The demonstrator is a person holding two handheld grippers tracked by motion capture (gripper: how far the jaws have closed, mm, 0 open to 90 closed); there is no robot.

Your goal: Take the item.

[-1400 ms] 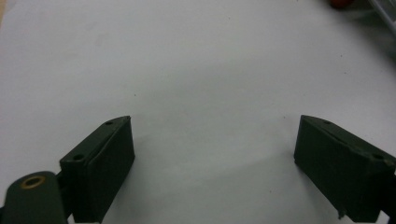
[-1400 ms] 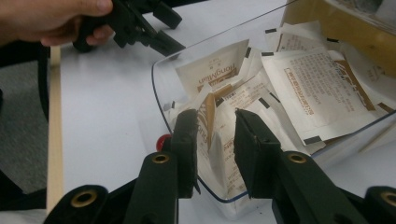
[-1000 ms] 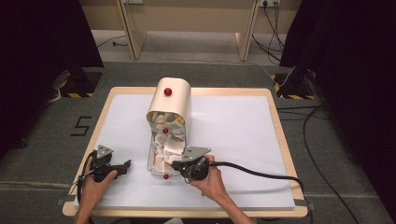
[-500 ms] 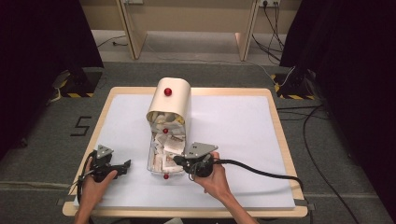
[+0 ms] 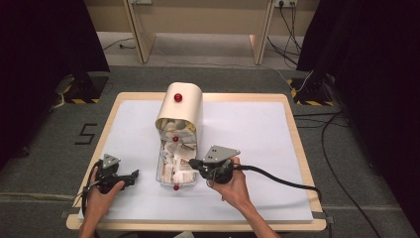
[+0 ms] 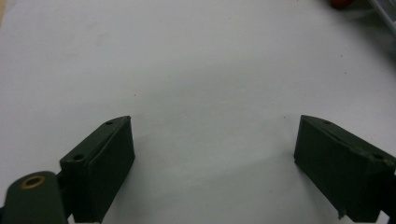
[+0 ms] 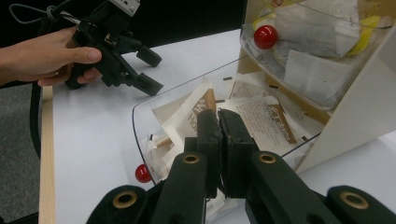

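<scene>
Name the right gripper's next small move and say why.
Probably open the right gripper before going lower: its jaws are pressed shut with nothing between them, poised over the sachets in the clear drawer, so it cannot take one as it stands.

The pale wooden table [image 5: 297,124] has a smooth, light-grained rim, and a matt white sheet [image 5: 247,129] covers its top without gloss. The cream, round-topped cabinet [image 5: 187,99] looks like smooth matt board. Its pulled-out clear plastic drawer [image 7: 140,116] is glossy and see-through, and the small red ball knob [image 7: 143,173] on its front shines. Inside lie paper sachets [image 7: 261,116], matt and creased, some white, some brown. The right gripper [image 7: 219,122] has matt black plastic jaws with brass-coloured metal eyelets; the left gripper [image 6: 212,156] has the same dull black finish.
</scene>
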